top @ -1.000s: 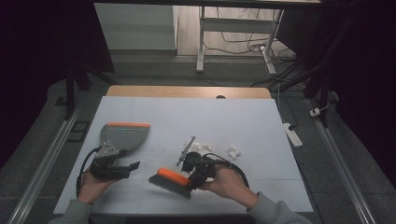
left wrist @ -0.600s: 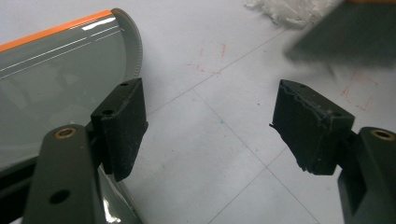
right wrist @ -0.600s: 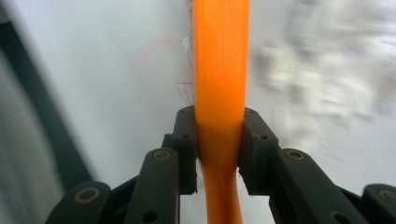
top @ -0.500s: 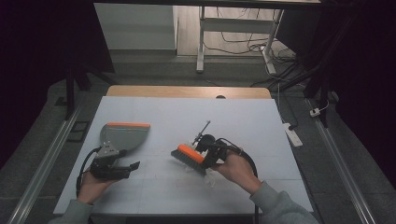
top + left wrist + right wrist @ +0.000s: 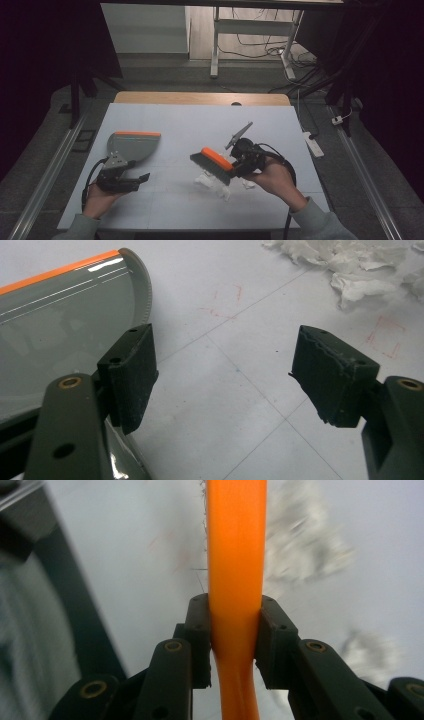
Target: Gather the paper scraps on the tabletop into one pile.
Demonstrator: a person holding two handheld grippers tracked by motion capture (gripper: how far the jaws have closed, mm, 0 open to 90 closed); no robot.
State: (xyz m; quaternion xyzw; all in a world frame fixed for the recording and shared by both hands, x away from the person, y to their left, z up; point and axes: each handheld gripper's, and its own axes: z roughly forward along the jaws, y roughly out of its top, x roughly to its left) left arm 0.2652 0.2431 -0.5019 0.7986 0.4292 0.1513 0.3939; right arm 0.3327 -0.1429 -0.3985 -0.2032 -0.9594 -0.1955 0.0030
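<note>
Work in hand: sweeping scraps of white paper [image 5: 214,183] off the worktop [image 5: 200,120] with a small brush [image 5: 212,164], toward a grey dustpan [image 5: 131,146] with an orange lip.
Right tongs [image 5: 239,165]: clenched on the brush's orange back, which runs straight up between the two pads in the right gripper view (the background there is smeared, so the hand is likely moving).
Brush: held just above the worktop at centre right, bristles pointing down and toward the paper, its dark handle sticking up and away from the person.
Paper scraps: a loose heap directly under and just in front of the bristles, with one or two stray bits near the right hand [image 5: 272,176]; in the left gripper view the heap [image 5: 350,260] lies at the far upper right.
Left tongs [image 5: 131,181]: released, jaws standing well apart with bare worktop between them; one pad sits just beside the dustpan's [image 5: 60,325] rear edge, and I cannot tell whether it touches.
Dustpan: flat on the worktop at the left, well apart from the paper.
Step, as I judge it: the brush is being set behind the heap for a stroke.
Next move calls for: lowering the bristles onto the worktop on the far right side of the scraps, then drawing them left toward the pan; the left tongs should steady the pan first (otherwise it may slide).
</note>
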